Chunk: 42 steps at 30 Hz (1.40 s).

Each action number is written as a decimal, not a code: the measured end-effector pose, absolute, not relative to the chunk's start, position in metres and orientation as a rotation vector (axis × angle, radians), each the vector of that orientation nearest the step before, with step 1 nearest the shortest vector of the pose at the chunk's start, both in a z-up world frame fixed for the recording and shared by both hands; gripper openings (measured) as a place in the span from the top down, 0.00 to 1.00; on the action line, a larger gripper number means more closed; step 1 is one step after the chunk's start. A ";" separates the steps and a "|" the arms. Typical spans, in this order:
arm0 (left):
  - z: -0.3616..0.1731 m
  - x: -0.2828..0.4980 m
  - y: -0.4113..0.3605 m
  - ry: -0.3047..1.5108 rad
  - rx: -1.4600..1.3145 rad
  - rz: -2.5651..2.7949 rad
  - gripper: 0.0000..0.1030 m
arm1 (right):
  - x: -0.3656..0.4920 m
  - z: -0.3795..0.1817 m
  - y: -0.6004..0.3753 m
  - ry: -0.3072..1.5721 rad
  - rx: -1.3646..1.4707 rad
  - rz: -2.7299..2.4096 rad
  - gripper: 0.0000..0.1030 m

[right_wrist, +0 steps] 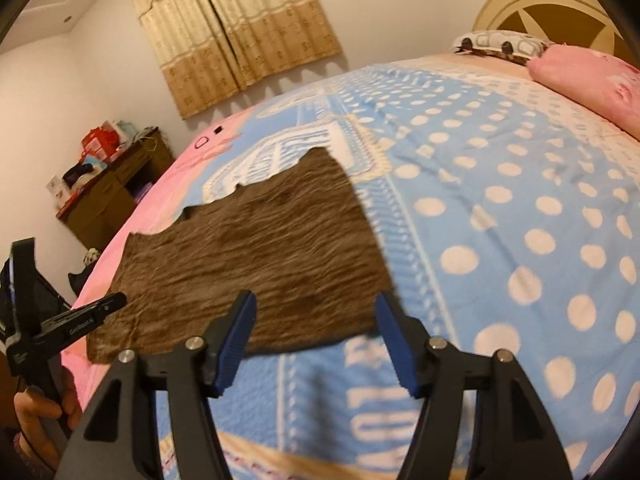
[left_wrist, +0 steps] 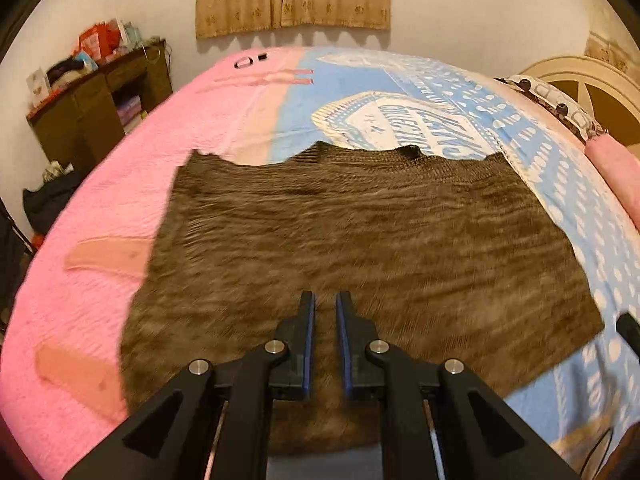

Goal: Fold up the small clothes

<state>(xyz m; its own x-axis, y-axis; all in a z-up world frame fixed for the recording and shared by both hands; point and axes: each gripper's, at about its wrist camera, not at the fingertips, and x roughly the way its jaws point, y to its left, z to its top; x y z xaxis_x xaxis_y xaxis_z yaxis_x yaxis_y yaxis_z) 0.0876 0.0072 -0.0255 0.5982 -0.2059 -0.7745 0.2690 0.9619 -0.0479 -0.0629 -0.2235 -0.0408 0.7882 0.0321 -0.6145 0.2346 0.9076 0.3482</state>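
A brown knitted garment (left_wrist: 360,232) lies spread flat on the bed; it also shows in the right wrist view (right_wrist: 264,256). My left gripper (left_wrist: 325,300) hovers over the garment's near middle, its jaws a narrow gap apart and holding nothing. My right gripper (right_wrist: 316,300) is wide open and empty, just above the garment's near right corner. The left gripper's body (right_wrist: 80,320) shows at the left of the right wrist view, held by a hand.
The bed cover is pink (left_wrist: 120,184) on the left and blue with white dots (right_wrist: 500,220) on the right. A pink pillow (right_wrist: 592,80) and headboard (right_wrist: 552,4) are at the far right. A cluttered wooden desk (left_wrist: 100,108) stands by the wall.
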 end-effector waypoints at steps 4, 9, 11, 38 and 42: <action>-0.021 0.112 -0.008 0.893 0.038 -0.295 0.90 | -0.054 -0.035 -0.230 0.648 0.401 -0.123 0.36; -0.021 0.143 -0.022 0.905 0.031 -0.280 0.90 | -0.019 -0.031 -0.247 0.664 0.425 -0.094 0.36; -0.025 0.154 -0.025 0.904 0.036 -0.258 0.90 | 0.004 -0.031 -0.257 0.680 0.430 -0.086 0.36; -0.058 0.168 -0.039 0.815 0.119 -0.200 0.88 | 0.148 -0.080 -0.269 0.883 0.488 0.084 0.45; -0.059 0.170 -0.038 0.815 0.108 -0.205 0.88 | 0.144 -0.079 -0.257 0.889 0.397 0.072 0.66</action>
<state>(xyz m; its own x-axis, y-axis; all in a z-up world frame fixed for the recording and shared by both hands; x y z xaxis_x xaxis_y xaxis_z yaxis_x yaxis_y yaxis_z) 0.1699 -0.0375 -0.0591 0.6672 -0.1404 -0.7315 0.2230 0.9747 0.0164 0.1436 -0.2567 -0.0787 0.6331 0.2238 -0.7410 0.1016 0.9250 0.3662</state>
